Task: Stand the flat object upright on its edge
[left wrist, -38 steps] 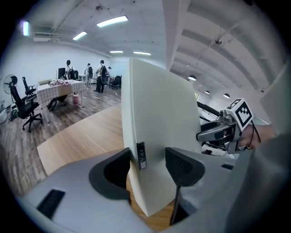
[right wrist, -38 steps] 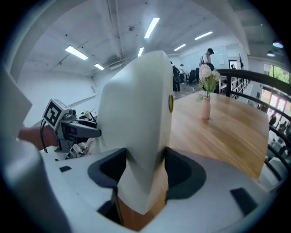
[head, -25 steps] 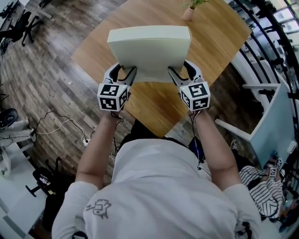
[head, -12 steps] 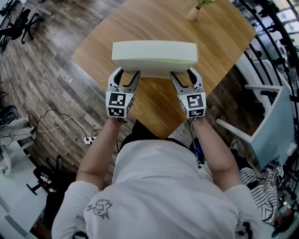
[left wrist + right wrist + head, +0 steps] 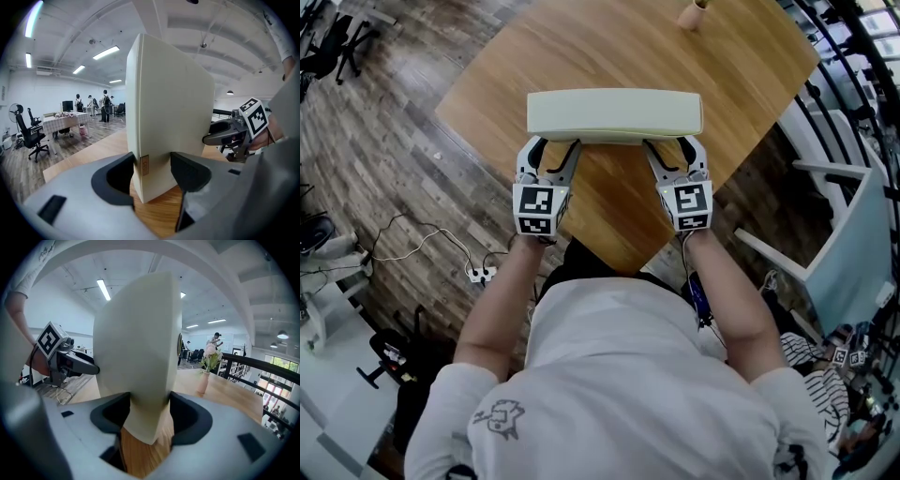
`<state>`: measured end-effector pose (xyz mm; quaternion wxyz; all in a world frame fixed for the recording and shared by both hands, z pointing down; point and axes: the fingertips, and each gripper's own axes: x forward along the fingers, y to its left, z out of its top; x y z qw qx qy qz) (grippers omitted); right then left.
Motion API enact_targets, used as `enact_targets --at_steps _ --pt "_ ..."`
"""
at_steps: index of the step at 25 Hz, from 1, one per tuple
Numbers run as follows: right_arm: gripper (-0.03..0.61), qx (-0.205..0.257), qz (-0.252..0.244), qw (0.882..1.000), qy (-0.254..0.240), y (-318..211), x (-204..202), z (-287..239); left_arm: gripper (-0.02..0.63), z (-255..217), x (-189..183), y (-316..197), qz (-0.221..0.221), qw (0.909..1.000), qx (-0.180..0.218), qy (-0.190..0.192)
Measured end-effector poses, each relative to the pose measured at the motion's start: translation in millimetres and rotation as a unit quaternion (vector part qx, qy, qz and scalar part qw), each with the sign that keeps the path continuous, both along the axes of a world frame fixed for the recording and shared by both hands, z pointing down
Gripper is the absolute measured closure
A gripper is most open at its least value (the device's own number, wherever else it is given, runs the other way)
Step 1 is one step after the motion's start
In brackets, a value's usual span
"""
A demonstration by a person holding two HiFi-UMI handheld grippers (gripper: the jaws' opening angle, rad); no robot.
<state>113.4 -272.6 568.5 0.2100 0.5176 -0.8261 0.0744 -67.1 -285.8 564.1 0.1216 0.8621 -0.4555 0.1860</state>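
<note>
Wooden worktop (image 5: 609,47) on plank floor (image 5: 384,141), open office beyond. Both forearms reach forward in parallel; left gripper (image 5: 551,147) and right gripper (image 5: 671,145) each clamp their jaws on the cream pad (image 5: 614,115), held upright on edge over the worktop.

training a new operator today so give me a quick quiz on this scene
1. True or false: the cream pad lies flat on the table.
2. How many grippers are clamped on the pad? A) one B) both C) neither
3. Fill in: in the right gripper view, a ___ of flowers stands on the table beyond the pad.

Key
1. False: it is upright on its long edge.
2. B: the left gripper and the right gripper each have their jaws pressed on its lower part.
3. vase
</note>
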Motion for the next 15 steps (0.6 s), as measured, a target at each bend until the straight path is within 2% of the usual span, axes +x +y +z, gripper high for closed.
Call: enact_targets --at_steps 7,15 --pt "0.302 -0.015 0.0 1.0 0.006 2 3 16 0.367 11 1 4 -0.001 0.9999 -0.014 0.001" --pt "0.291 -0.009 -0.002 1.0 -0.003 3 4 18 0.362 12 3 4 0.001 0.9999 -0.003 0.012"
